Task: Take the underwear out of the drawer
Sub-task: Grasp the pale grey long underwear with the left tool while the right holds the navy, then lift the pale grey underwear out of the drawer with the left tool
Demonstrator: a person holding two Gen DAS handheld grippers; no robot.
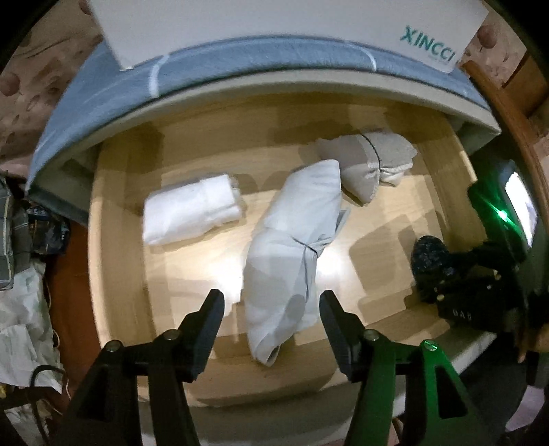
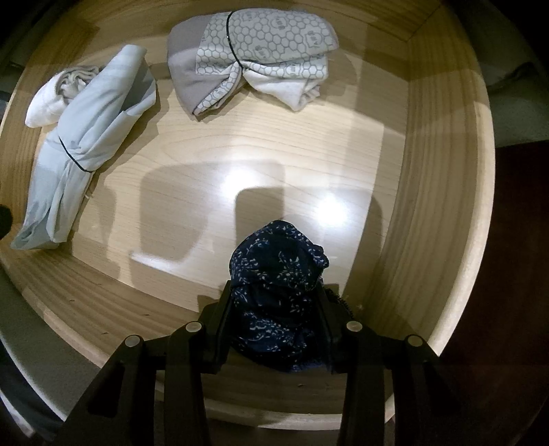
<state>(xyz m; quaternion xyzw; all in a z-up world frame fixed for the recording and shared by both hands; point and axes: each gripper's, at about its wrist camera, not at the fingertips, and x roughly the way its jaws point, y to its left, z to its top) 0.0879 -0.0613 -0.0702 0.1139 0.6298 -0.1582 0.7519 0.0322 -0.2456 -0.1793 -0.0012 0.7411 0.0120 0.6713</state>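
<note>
An open light-wood drawer (image 1: 113,247) (image 2: 442,171) holds several rolled pieces of underwear. A pale blue roll (image 1: 291,240) (image 2: 85,137) lies in the middle, and my left gripper (image 1: 271,302) hangs over its near end. That gripper is open, with a finger on each side of the cloth and not touching it. A white roll (image 1: 192,209) (image 2: 41,103) lies to its left, and a grey honeycomb-patterned roll (image 1: 370,164) (image 2: 254,61) lies farther back. My right gripper (image 2: 274,288) (image 1: 463,284) is shut on a dark blue patterned roll (image 2: 278,274) (image 1: 429,254) near the drawer's front right corner.
A blue-grey padded edge (image 1: 103,85) overhangs the drawer's back, with a white box lettered XINCCI (image 1: 274,24) on top. Crumpled cloth and a cable (image 1: 20,291) lie left of the drawer. Dark floor (image 2: 514,240) shows to its right.
</note>
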